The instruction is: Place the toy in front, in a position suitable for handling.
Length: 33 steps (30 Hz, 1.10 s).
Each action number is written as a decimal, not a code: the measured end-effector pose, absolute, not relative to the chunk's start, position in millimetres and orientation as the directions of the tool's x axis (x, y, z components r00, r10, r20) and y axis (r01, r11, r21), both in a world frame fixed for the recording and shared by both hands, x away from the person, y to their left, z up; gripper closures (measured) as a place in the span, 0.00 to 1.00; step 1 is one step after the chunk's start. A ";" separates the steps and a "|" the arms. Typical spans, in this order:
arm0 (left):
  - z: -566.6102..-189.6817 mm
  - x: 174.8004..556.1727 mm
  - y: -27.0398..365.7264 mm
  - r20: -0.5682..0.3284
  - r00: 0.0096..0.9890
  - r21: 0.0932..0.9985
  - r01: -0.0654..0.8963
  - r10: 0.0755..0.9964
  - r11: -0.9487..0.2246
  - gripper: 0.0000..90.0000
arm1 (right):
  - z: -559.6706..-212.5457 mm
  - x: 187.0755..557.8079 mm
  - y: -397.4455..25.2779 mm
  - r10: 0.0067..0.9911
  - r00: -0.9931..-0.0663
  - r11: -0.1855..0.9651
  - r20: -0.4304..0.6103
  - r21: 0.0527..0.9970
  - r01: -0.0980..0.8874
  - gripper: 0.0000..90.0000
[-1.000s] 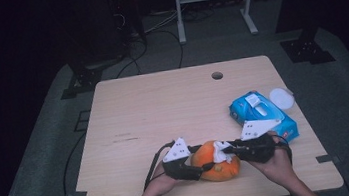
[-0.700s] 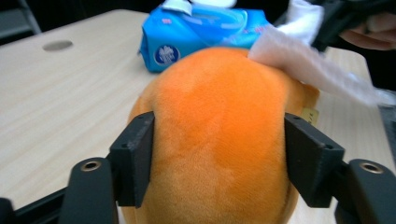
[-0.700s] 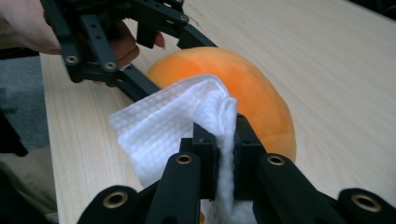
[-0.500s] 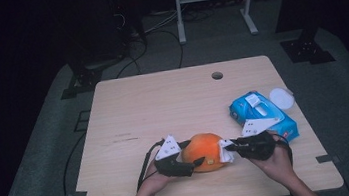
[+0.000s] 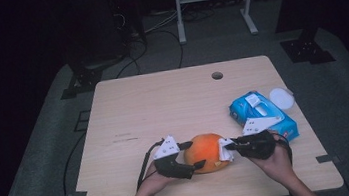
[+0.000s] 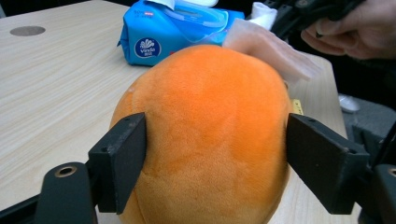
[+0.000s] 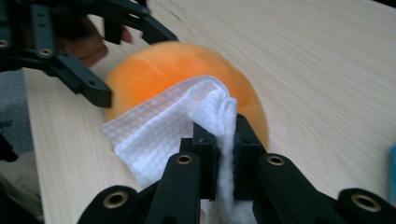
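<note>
An orange plush ball (image 5: 208, 151) sits near the table's front edge. My left gripper (image 5: 192, 155) has a jaw pressed against each side of it. In the left gripper view the plush ball (image 6: 205, 130) bulges between the two black pads (image 6: 121, 163). My right gripper (image 5: 229, 147) is shut on a white wet wipe (image 5: 225, 150). The wipe lies against the ball's right side. In the right gripper view the wipe (image 7: 187, 116) drapes from my shut right gripper (image 7: 219, 140) over the orange ball (image 7: 159, 70).
A blue pack of wet wipes (image 5: 260, 115) lies just behind my right hand, with a round white lid (image 5: 282, 98) beside it near the table's right edge. A cable hole (image 5: 217, 75) marks the wooden table (image 5: 164, 109) at the back.
The plush ball and both grippers have shifted slightly away from the front edge and to the left. The wipe now rests on the ball's right side.
</note>
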State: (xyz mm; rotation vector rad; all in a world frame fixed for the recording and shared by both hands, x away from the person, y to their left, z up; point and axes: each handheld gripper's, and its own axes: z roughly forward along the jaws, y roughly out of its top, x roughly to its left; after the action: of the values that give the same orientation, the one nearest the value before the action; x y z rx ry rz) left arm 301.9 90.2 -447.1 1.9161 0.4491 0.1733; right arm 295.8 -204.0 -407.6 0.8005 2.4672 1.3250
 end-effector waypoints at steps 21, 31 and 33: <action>-448.7 296.2 79.8 -0.062 0.929 0.911 0.202 0.365 -0.359 0.24 | -404.1 297.1 -201.8 0.560 -0.827 0.437 0.052 0.830 0.348 0.91; -444.5 303.9 83.4 -0.112 0.918 0.900 0.256 0.380 -0.354 0.15 | -406.2 297.7 -203.3 0.518 -0.851 0.435 0.085 0.830 0.348 0.91; -447.9 301.0 78.9 -0.100 0.919 0.899 0.248 0.381 -0.362 0.20 | -405.4 298.2 -201.7 0.533 -0.843 0.442 0.077 0.824 0.355 0.91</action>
State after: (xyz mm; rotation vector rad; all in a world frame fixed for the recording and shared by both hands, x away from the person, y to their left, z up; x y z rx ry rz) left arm 301.0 78.9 -447.9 1.9629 0.4563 0.1499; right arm 298.2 -201.7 -405.4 0.7787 2.4977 1.3559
